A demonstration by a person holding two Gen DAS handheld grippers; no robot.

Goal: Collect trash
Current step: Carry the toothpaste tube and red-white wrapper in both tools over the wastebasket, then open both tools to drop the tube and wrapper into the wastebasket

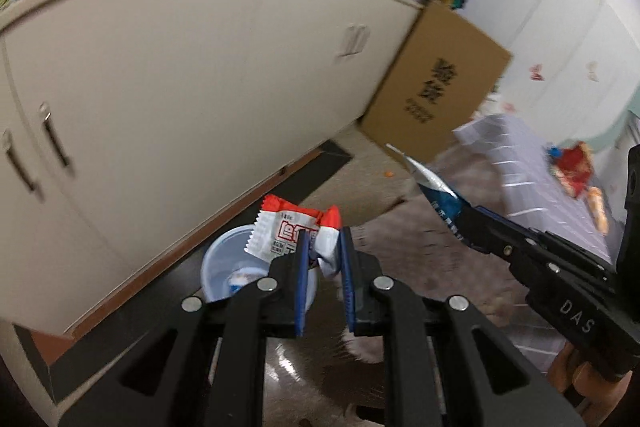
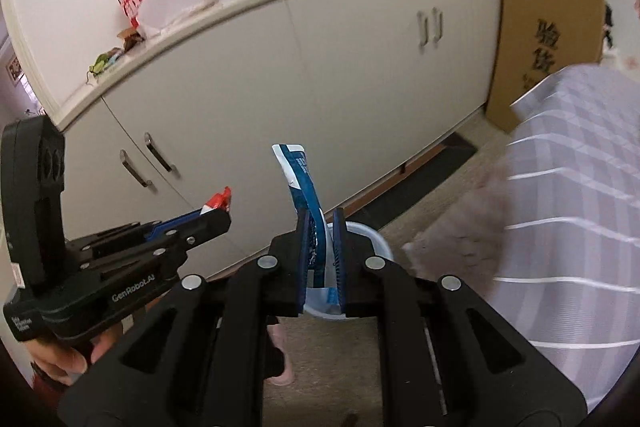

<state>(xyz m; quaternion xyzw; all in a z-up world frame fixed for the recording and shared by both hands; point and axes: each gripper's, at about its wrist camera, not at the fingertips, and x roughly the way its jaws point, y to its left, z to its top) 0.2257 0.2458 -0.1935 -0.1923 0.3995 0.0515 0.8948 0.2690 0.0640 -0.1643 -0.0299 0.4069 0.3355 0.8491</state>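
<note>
The left gripper (image 1: 324, 247) pinches a red wrapper (image 1: 288, 233), the right gripper (image 2: 320, 239) a blue wrapper (image 2: 304, 183), both above a cup (image 1: 224, 267) on the floor (image 1: 360, 183).

Motion blur smears the cabinet (image 1: 192, 75) doors and the cardboard box (image 1: 436, 87) in the left wrist view, so the box's print is unreadable there. The left gripper (image 1: 324, 247) covers the lower part of the red-and-white wrapper (image 1: 288, 231) and part of the pale blue bin (image 1: 232, 267). The blue-and-white wrapper (image 2: 304, 187) runs down between the right gripper (image 2: 322, 239) pads, its bottom end hidden.
</note>
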